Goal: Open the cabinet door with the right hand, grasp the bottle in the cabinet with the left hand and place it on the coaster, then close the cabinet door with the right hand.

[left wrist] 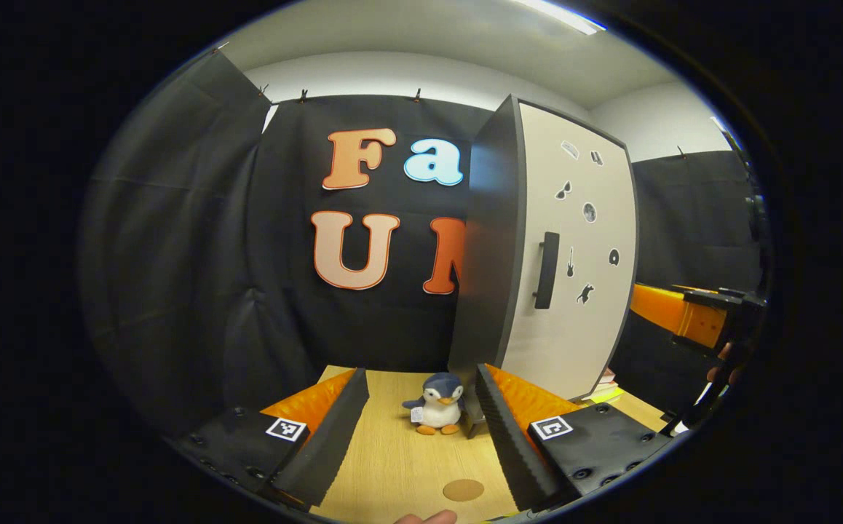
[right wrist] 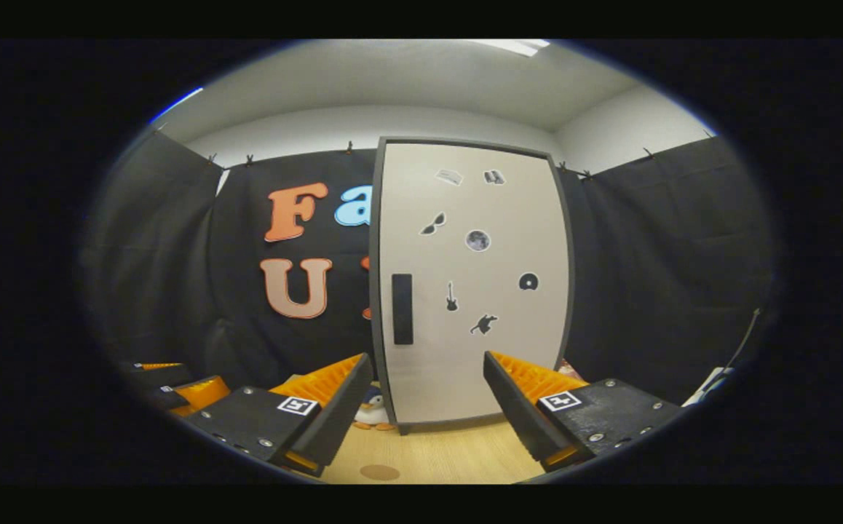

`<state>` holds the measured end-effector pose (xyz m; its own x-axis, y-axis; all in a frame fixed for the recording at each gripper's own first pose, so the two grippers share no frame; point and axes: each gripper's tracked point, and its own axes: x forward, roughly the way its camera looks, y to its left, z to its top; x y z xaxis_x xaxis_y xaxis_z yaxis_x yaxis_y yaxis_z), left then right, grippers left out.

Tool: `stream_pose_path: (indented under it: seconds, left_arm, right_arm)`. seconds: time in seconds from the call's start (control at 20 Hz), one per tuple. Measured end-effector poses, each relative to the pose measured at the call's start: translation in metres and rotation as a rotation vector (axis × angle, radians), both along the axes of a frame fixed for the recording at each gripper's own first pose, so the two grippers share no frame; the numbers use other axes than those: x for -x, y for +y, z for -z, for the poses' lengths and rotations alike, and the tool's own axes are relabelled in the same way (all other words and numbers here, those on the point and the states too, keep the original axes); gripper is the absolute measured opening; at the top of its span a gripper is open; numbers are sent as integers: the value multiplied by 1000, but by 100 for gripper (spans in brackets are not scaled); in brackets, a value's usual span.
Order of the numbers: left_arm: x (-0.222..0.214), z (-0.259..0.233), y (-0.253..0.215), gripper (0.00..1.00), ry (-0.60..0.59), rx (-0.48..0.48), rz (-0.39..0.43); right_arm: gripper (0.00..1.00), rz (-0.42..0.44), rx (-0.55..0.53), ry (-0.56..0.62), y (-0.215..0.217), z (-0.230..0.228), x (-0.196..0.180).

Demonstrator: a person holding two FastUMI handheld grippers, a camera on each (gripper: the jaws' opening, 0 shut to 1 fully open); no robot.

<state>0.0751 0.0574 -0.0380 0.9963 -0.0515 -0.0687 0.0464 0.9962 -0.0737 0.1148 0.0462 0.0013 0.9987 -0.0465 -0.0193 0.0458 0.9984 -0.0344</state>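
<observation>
Door (right wrist: 472,291) shut, so the bottle stays hidden inside the cabinet; opening is the step in hand. Right tool (right wrist: 429,407) hangs spread near the handle (right wrist: 402,308), apart from it. Left tool (left wrist: 421,429) spread over the bench (left wrist: 400,458), coaster (left wrist: 463,490) near.

Next: close on the handle and pull.

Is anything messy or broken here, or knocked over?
Nothing stands out. The cabinet stands upright with its door shut, the penguin sits upright beside it, and the coaster lies flat on the table.
</observation>
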Motion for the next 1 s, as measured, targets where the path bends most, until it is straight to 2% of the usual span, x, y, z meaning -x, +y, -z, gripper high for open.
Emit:
stream_pose_path:
  seconds: [0.15,0.25,0.35,0.4,0.6,0.65,0.75,0.8,0.85,1.0]
  left_arm:
    - [-8,-4,18,96,-7,-8,-42]
    - [-15,-4,28,99,-6,-13,-78]
    - [-23,-1,35,93,1,-13,-105]
    - [-28,0,39,96,6,-19,-123]
    - [-44,7,44,96,22,-21,-165]
    - [-49,7,46,94,26,-22,-176]
    - [-52,13,50,96,32,-22,-197]
    - [-51,16,51,96,38,-20,-208]
    - [-51,18,51,96,45,-17,-217]
    - [-58,28,57,96,71,-10,-236]
  right_arm:
    - [95,-41,15,-16,14,-5,-40]
    - [95,-61,25,-15,20,-3,-69]
    - [95,-80,24,-21,25,-2,-98]
    - [95,-81,19,-27,25,-2,-111]
    - [94,-63,-7,-17,16,7,-160]
    - [94,-67,-23,-7,15,8,-170]
    - [94,-63,-40,-14,9,8,-186]
    - [88,-67,-34,-19,8,7,-191]
    - [93,-65,-24,-21,7,7,-194]
    - [89,-87,-8,-23,9,8,-202]
